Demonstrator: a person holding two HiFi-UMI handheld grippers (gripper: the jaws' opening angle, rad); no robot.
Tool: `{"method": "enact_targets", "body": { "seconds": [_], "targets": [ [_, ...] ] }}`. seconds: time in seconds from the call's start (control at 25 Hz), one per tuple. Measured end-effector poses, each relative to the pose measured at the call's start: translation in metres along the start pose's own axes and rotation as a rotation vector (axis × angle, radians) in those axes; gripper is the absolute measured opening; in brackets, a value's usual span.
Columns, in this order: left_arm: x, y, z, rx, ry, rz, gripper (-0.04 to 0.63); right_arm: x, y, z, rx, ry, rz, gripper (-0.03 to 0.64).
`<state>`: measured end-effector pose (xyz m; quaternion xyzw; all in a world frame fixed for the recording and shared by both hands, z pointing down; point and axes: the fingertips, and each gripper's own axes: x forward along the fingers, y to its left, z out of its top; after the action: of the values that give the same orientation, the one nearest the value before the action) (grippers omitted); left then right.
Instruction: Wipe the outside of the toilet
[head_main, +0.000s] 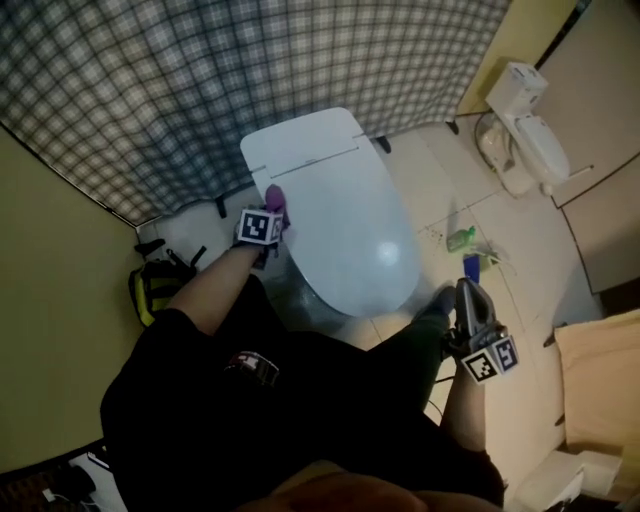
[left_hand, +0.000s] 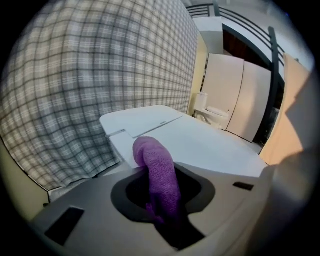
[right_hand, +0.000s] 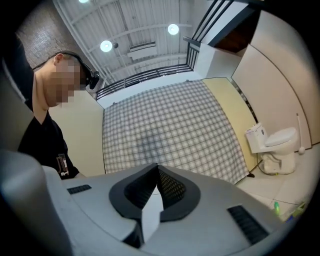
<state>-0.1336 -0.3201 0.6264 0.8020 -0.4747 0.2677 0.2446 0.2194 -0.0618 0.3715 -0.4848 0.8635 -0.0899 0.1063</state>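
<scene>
Against the checked curtain (head_main: 200, 90) stands the white toilet (head_main: 345, 215), lid shut. At its left flank, near the hinge, the left hand-held gripper (left_hand: 165, 212) pinches a purple cloth (left_hand: 156, 167) at the lid's edge. Right of the bowl, the right hand-held gripper (head_main: 466, 296) hangs pressed together, empty.

Nubbly purple cloth (left_hand: 160, 172); glossy white toilet (head_main: 345, 230)
</scene>
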Motion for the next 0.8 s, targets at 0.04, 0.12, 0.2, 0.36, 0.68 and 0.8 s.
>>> {"method": "enact_targets", "body": {
  "seconds": [0.04, 0.12, 0.2, 0.36, 0.68, 0.8],
  "targets": [
    [-0.005, 0.005, -0.004, -0.015, -0.009, -0.004, 0.089, 0.006, 0.01, -0.001, -0.008, 0.003, 0.016, 0.003],
    [-0.009, 0.012, -0.011, -0.053, -0.011, -0.004, 0.089, 0.015, 0.026, 0.0, -0.024, 0.01, 0.041, 0.003],
    [-0.008, 0.01, -0.016, -0.087, 0.0, -0.011, 0.089, 0.021, 0.034, 0.002, -0.036, 0.015, 0.051, 0.003],
    [0.005, -0.007, -0.02, -0.098, 0.036, -0.045, 0.089, 0.017, 0.039, 0.008, -0.054, 0.017, 0.037, 0.003],
    [0.026, 0.005, -0.008, -0.005, 0.144, 0.143, 0.091, -0.016, 0.008, 0.008, -0.035, 0.01, -0.033, 0.003],
    [0.053, -0.018, 0.015, 0.033, 0.131, 0.115, 0.091, -0.033, -0.011, 0.0, -0.012, 0.009, -0.067, 0.003]
  ]
}}
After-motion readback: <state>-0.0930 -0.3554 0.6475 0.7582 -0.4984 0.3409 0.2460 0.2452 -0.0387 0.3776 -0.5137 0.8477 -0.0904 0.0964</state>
